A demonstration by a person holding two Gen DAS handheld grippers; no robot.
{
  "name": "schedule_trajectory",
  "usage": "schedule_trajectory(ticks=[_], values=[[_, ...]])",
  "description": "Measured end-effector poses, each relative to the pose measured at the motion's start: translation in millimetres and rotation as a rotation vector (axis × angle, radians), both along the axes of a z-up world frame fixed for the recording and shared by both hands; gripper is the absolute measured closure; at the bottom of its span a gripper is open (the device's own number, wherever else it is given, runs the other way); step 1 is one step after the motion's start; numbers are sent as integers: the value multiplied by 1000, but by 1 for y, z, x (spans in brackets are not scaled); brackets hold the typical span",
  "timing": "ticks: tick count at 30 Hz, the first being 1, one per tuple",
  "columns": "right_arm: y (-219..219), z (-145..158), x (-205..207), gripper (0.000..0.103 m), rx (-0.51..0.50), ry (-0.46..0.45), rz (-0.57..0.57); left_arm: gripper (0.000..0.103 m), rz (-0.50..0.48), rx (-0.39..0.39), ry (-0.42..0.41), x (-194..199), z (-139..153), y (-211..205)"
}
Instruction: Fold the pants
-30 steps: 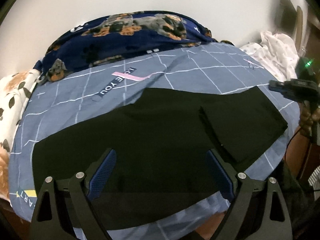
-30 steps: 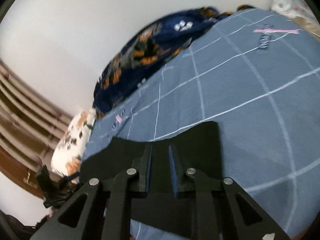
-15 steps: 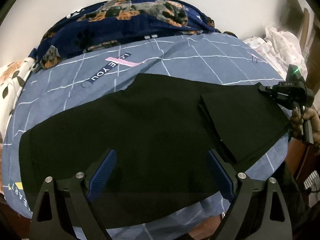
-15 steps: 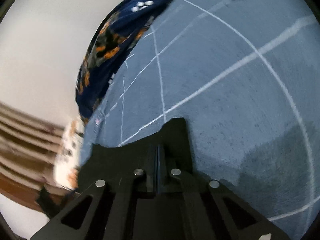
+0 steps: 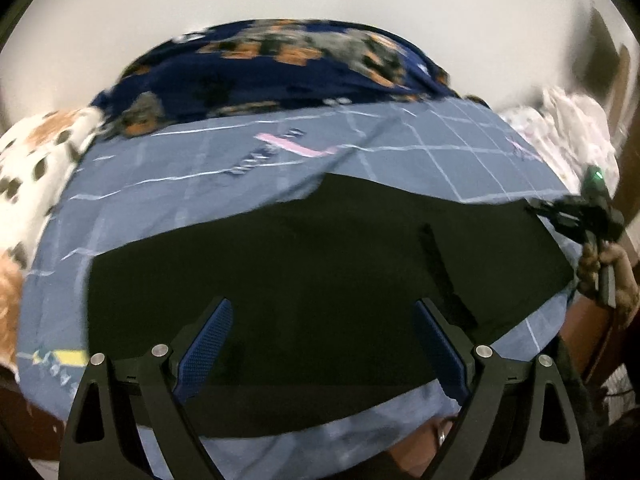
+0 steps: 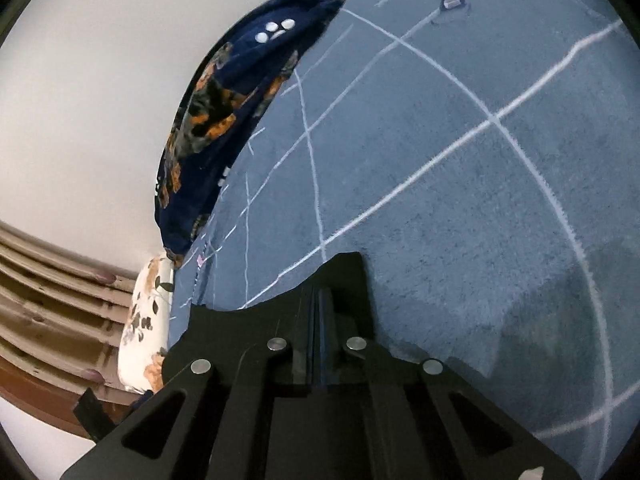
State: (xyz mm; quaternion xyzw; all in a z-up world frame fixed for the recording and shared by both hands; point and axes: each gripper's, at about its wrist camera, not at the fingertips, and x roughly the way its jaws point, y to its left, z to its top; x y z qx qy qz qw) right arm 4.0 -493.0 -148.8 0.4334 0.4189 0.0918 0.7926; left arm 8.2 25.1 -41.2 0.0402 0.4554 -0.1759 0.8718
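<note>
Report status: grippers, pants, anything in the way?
Left gripper open above pants. Right gripper shut on pants corner. Pants flat on bedsheet, right end folded over. Nothing blocking.

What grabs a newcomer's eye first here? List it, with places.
The black pants dominate, spread flat across the blue grid-lined bedsheet, with their right end already folded over. The open left claw hovers above their near edge, while the right claw is shut on the pants' corner at the far right. Behind, a navy dog-print blanket is heaped against the white wall.
</note>
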Motion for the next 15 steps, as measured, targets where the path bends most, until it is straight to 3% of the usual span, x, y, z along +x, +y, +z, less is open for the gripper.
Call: schedule_trajectory(ticks=[2, 5, 6, 9, 11, 15], values=[[7, 18, -5, 92, -39, -44, 8, 12, 63, -19, 18, 3, 9, 34], [28, 55, -21, 92, -2, -159, 78, 13, 200, -65, 60, 8, 15, 98], [28, 55, -21, 91, -2, -159, 78, 14, 269, -103, 92, 10, 13, 128], [51, 70, -29, 79, 15, -192, 143, 31, 367, -218, 183, 8, -2, 183], [73, 73, -33, 77, 25, -188, 194, 41, 406, -239, 241, 5, -17, 206], [107, 68, -36, 77, 64, -156, 259, 41, 393, -299, 332, -5, -50, 217]])
